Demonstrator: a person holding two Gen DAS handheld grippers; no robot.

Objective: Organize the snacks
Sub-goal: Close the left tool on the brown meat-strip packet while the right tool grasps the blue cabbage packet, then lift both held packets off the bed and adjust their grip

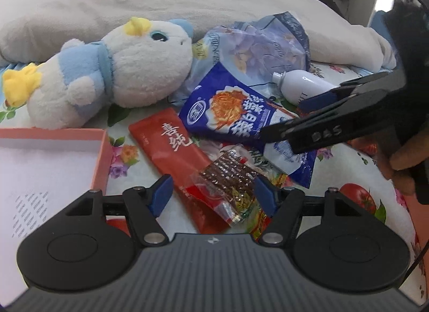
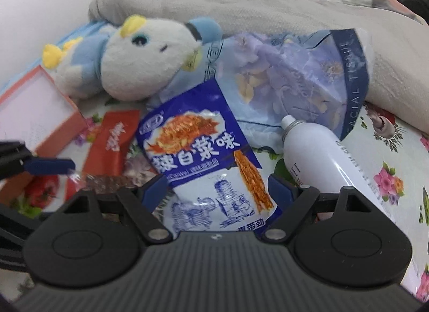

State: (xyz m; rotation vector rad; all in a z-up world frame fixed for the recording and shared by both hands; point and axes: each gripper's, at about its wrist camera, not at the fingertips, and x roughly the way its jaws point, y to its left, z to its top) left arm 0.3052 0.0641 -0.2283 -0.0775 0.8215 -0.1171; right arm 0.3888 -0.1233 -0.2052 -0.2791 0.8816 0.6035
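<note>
Snack packets lie on a floral bedsheet. A blue snack bag lies in the middle. A red packet lies left of it, and a clear packet of brown strips overlaps the red one. My left gripper is open, its fingers either side of the clear packet and the red packet's end. My right gripper is open, straddling the blue bag's lower part; in the left wrist view it reaches in from the right over that bag.
An open pink box sits at the left. A plush toy lies behind the snacks. A facial tissue pack and a white bottle lie to the right. A grey blanket lies behind.
</note>
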